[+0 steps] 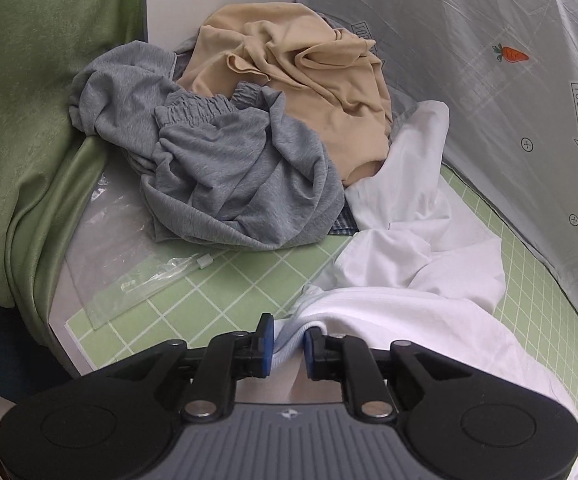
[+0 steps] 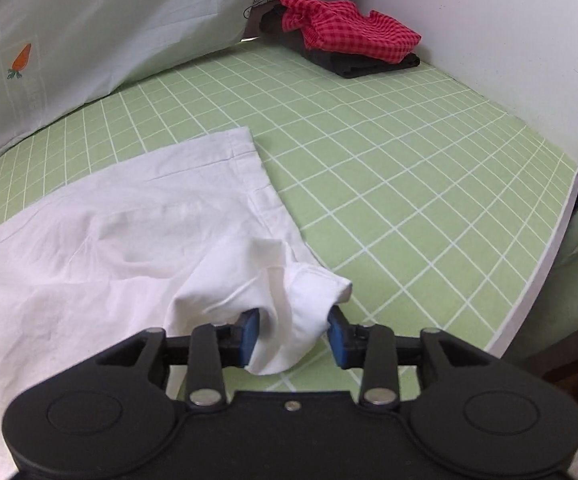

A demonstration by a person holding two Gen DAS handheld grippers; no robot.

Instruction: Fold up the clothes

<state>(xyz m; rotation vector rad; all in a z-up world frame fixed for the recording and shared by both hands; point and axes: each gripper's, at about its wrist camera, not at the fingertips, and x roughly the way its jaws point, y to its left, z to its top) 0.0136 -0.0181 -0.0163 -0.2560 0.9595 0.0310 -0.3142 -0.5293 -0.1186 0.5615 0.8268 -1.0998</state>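
While both the left gripper (image 1: 289, 342) and right gripper (image 2: 293, 334) pinch the white garment (image 2: 137, 232), bare green mat (image 2: 389, 152) spreads rightward.

Both wrist cams low, fwd-facing; share white garment (image 1: 409, 280).

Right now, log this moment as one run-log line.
step: fold white cotton garment | left claw: pinching its bunched edge | right claw: fabric between pads, grip unclear | surface: green grid mat
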